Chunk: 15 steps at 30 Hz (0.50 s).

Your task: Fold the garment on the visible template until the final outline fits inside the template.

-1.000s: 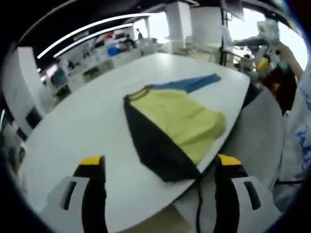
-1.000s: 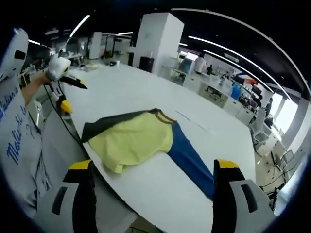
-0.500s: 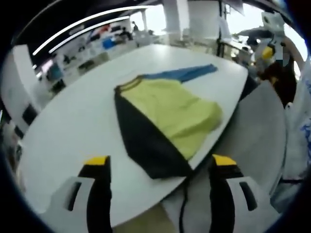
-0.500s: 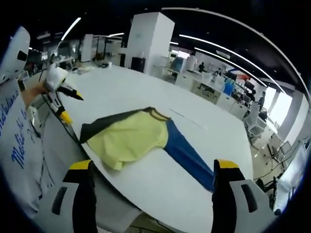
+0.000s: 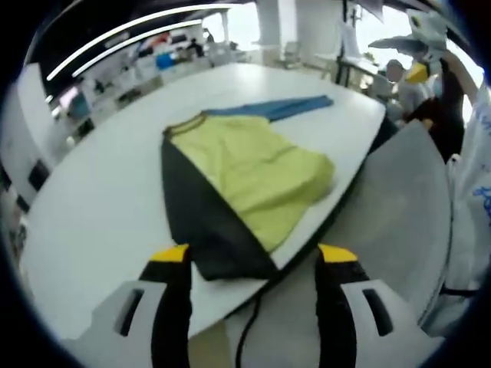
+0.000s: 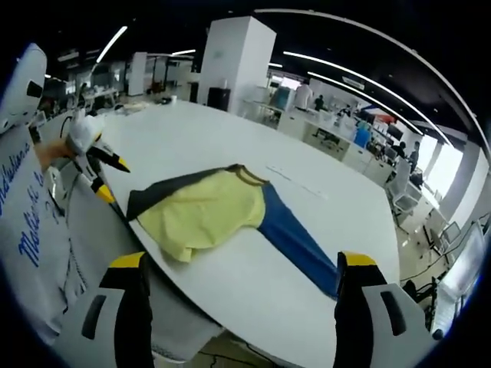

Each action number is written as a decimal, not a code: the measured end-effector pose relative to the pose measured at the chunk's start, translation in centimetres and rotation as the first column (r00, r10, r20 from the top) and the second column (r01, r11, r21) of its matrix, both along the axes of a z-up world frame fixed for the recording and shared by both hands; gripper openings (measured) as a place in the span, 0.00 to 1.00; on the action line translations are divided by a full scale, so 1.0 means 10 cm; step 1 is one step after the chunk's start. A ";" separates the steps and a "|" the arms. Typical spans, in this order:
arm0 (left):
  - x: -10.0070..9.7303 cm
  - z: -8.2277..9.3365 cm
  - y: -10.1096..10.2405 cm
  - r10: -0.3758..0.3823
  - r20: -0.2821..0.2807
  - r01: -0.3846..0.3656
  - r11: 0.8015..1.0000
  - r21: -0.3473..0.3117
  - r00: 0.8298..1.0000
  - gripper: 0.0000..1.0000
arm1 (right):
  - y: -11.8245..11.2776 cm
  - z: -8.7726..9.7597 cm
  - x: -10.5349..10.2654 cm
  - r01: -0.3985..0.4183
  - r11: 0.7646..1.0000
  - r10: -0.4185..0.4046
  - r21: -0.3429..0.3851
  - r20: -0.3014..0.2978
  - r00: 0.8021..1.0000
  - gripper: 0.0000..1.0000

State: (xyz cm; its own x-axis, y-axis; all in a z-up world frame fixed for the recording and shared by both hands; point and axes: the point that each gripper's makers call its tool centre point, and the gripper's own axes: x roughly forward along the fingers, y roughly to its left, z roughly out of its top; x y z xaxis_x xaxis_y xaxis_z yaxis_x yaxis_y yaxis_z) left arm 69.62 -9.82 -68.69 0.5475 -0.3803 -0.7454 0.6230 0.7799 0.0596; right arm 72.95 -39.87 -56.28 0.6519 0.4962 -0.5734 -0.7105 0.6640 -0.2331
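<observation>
While the yellow, black and blue garment [image 5: 245,180] is lying at the white table's [image 5: 100,207] near edge, the left gripper [image 5: 253,257], jaws spread, is closing on its black corner; the right gripper [image 6: 238,264] is hovering spread nearby.

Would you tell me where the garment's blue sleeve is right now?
In the right gripper view the blue sleeve stretches from the yellow garment toward the right gripper's right jaw, flat on the white table.

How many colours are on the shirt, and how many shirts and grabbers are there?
Shirt: 1
Shirt colours (yellow, blue, black): 3
Grippers: 2, left, right
Table: 1
Total things: 4
</observation>
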 end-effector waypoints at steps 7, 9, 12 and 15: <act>-0.04 -0.08 -0.14 -0.027 -0.045 0.026 0.999 -0.027 0.999 0.44 | -0.04 0.01 0.03 0.008 1.000 -0.008 0.005 0.004 1.000 1.00; -0.04 -0.15 -0.14 -0.035 -0.065 0.034 0.999 -0.014 0.997 0.42 | -0.07 -0.02 0.04 0.014 1.000 -0.014 -0.007 0.002 1.000 1.00; -0.05 -0.26 -0.15 -0.036 -0.099 0.035 0.999 -0.017 0.994 0.38 | -0.08 -0.03 0.04 0.018 1.000 -0.018 -0.001 -0.002 1.000 1.00; -0.09 -0.33 -0.17 -0.037 -0.132 0.033 0.999 -0.032 0.991 0.33 | -0.11 -0.04 0.02 0.024 1.000 -0.024 -0.001 -0.006 1.000 1.00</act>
State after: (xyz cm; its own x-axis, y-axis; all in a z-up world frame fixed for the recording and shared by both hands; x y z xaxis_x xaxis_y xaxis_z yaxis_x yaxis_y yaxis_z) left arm 68.76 -11.55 -72.01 0.4308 -0.4206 -0.7984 0.6506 0.7579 -0.0482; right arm 73.15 -40.97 -56.73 0.6599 0.4799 -0.5781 -0.6959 0.6804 -0.2297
